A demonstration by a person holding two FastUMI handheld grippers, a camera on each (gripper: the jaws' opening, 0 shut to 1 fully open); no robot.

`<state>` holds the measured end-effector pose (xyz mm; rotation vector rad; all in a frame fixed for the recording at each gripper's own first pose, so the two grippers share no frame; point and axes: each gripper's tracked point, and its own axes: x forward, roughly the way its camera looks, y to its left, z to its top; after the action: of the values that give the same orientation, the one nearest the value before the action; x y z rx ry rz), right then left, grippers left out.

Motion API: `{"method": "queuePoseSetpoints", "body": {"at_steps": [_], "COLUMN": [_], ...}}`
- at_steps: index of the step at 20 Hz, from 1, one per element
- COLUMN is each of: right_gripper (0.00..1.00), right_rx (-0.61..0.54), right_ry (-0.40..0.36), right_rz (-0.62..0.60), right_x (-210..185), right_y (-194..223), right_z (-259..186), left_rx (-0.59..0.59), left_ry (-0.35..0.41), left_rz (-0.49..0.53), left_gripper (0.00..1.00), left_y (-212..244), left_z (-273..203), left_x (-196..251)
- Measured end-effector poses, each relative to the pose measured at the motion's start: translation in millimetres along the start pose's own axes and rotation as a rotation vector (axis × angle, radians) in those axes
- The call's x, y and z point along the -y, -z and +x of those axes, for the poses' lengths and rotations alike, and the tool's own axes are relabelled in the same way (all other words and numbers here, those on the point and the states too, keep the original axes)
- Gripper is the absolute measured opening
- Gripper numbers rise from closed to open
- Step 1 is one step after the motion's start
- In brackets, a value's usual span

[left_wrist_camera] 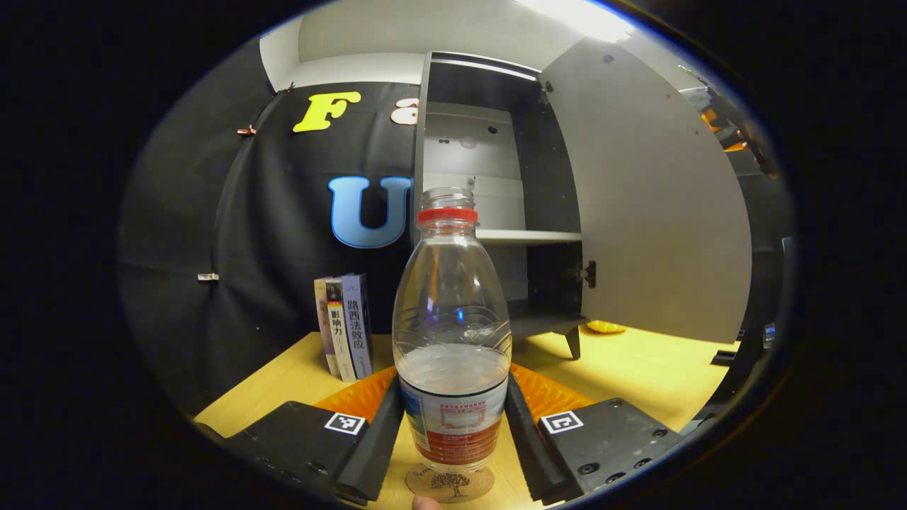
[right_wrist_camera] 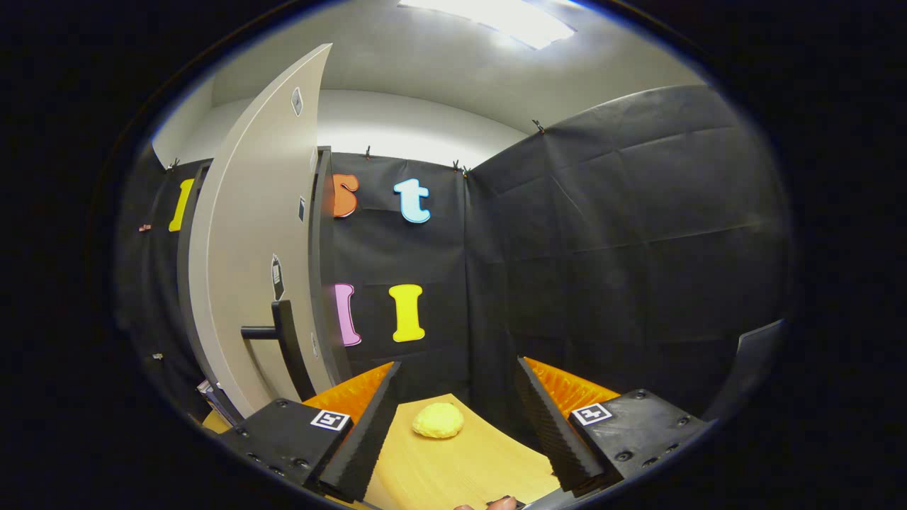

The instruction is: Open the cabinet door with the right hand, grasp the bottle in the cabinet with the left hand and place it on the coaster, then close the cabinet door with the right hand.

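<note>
A clear plastic bottle (left_wrist_camera: pixel 452 333) with a red neck ring, no cap and some water in it stands upright on a round cork coaster (left_wrist_camera: pixel 450 486) on the wooden table. My left gripper (left_wrist_camera: pixel 453 397) holds it at the label, one finger against each side. Behind it the grey cabinet (left_wrist_camera: pixel 471 163) stands with its door (left_wrist_camera: pixel 645 205) swung wide to the right. In the right gripper view the same door (right_wrist_camera: pixel 248 269) rises at the left with its dark bar handle (right_wrist_camera: pixel 283 333). My right gripper (right_wrist_camera: pixel 457 404) is open and empty, to the right of that handle.
Three books (left_wrist_camera: pixel 345 326) stand upright left of the cabinet. A yellow lump (right_wrist_camera: pixel 438 419) lies on the table (right_wrist_camera: pixel 460 467) ahead of the right gripper, also visible under the door as a yellow lump (left_wrist_camera: pixel 606 326). Black cloth walls close the booth.
</note>
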<state>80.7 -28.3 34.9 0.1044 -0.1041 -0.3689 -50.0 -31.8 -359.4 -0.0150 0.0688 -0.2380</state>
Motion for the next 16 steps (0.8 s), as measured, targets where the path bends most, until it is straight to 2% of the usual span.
{"method": "queuePoseSetpoints", "body": {"at_steps": [8, 15, 16], "right_gripper": [0.97, 0.98, 0.98], "right_rx": [-0.027, -0.08, -0.082], "right_ry": [0.014, -0.005, -0.009], "right_rz": [-0.032, -0.039, -0.045], "right_x": [-2, -7, -7], "right_y": [7, 24, 24], "right_z": [-13, -20, -19], "left_rx": [-0.032, -0.064, -0.066], "left_ry": [0.023, 0.045, 0.042], "left_rz": [0.003, 0.002, -0.002], "left_gripper": [0.76, 0.8, 0.83], "left_y": [54, 69, 68], "left_z": [-4, -8, -9], "left_x": [1, 1, 0]}}
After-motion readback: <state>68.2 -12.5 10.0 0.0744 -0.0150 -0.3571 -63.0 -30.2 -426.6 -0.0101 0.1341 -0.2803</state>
